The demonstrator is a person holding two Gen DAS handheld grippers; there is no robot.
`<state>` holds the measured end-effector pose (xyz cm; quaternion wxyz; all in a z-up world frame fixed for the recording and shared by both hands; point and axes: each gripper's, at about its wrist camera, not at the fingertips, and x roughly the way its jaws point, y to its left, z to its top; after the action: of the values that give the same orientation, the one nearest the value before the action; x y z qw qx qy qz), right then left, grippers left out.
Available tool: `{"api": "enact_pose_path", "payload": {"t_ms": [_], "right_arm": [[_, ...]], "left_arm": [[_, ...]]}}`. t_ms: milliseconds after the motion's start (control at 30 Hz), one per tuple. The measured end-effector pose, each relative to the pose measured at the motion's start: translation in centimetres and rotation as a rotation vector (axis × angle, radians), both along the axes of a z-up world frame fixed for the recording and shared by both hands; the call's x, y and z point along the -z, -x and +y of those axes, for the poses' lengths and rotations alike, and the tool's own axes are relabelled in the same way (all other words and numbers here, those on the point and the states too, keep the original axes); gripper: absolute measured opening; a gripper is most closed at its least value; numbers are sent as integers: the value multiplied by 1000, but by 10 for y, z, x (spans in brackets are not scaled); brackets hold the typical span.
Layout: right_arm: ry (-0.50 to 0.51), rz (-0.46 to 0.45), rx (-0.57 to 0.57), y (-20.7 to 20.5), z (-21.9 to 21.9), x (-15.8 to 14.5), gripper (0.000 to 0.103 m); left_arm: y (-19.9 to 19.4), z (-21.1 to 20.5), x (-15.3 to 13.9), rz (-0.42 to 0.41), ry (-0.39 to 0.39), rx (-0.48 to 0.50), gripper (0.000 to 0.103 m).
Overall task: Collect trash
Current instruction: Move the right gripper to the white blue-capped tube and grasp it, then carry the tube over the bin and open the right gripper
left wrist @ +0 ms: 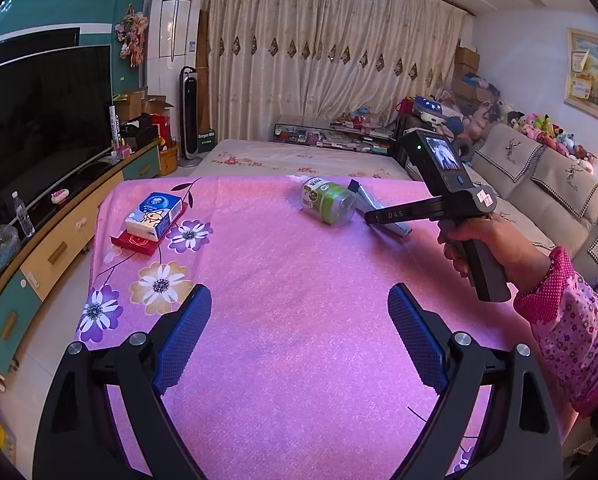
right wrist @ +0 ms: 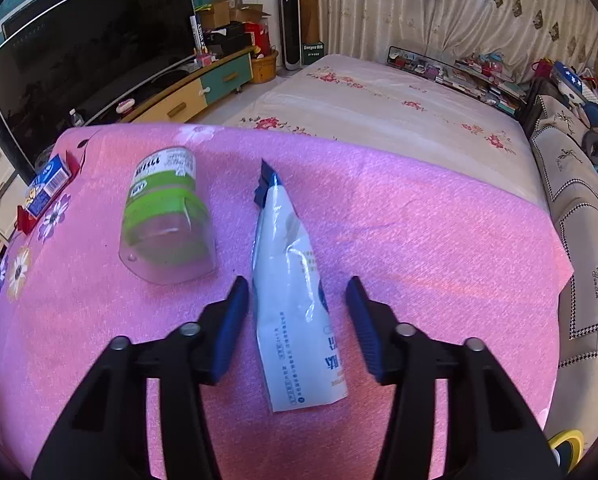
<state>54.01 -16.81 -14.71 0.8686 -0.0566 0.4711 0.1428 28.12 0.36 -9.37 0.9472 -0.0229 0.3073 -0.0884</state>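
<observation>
Between the parted fingers of the right hand-held gripper (right wrist: 297,294) lies a white pouch (right wrist: 295,300), ungripped.

A home living room, big television (left wrist: 39,120) at left, drawn curtains (left wrist: 319,60) across the top, sofa (left wrist: 539,184) with plush toys (left wrist: 547,128) at right

Pink cloth (right wrist: 419,220) with flower print; green-labelled clear jar (right wrist: 167,216); white-blue pouch (right wrist: 291,280); blue tissue pack (left wrist: 155,216).
</observation>
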Motion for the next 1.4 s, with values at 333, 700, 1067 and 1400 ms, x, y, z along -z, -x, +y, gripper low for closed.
{"api": "enact_pose_path", "payload": {"t_ms": [333, 700, 1067, 1400], "right_arm": [[-39, -29, 21, 33, -16, -12, 30], [-102, -86, 167, 135, -116, -37, 30], [-108, -67, 481, 225, -259, -9, 31], [-126, -56, 600, 252, -296, 11, 60]], "left_arm": [[5, -8, -4, -11, -12, 16, 89], [5, -33, -10, -20, -25, 78, 89], [-3, -71, -14, -26, -60, 128, 89], [-26, -88, -9, 11, -83, 173, 89]]}}
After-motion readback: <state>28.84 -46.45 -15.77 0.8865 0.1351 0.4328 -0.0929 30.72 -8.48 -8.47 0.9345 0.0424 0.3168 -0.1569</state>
